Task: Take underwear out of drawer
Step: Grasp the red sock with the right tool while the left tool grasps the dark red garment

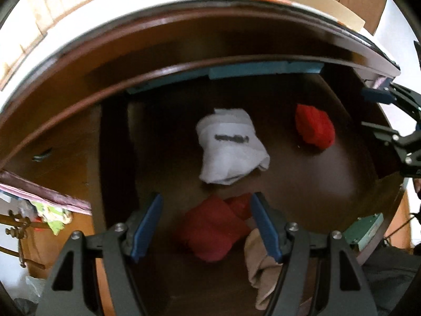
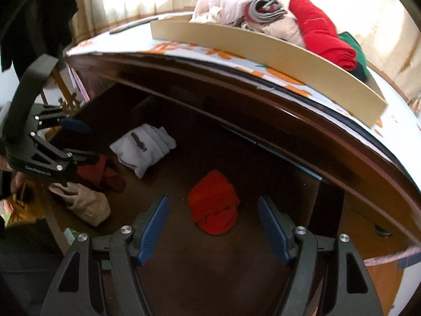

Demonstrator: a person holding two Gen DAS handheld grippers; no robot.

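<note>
Underwear lies loose on the dark wooden floor of the open drawer [image 2: 276, 181], and the white folded piece [image 1: 231, 147] with a dark mark serves as the landmark. Just in front of the white folded piece, nearer the left wrist camera, sits a dark red piece [image 1: 213, 231], and beside that, a beige piece [image 1: 260, 258] partly hidden behind one blue pad. To the right of the white folded piece in the left view, well apart from it, rests a bright red piece [image 2: 213, 205]. The left tongs [image 1: 206, 226] hang over the dark red piece with jaws apart, holding nothing. The right tongs [image 2: 211, 229] hang over the bright red piece, jaws likewise apart and empty. Behind the white folded piece, above the drawer, the bench [image 2: 184, 51] carries a cardboard tray [image 2: 263, 52] of piled clothes.
</note>
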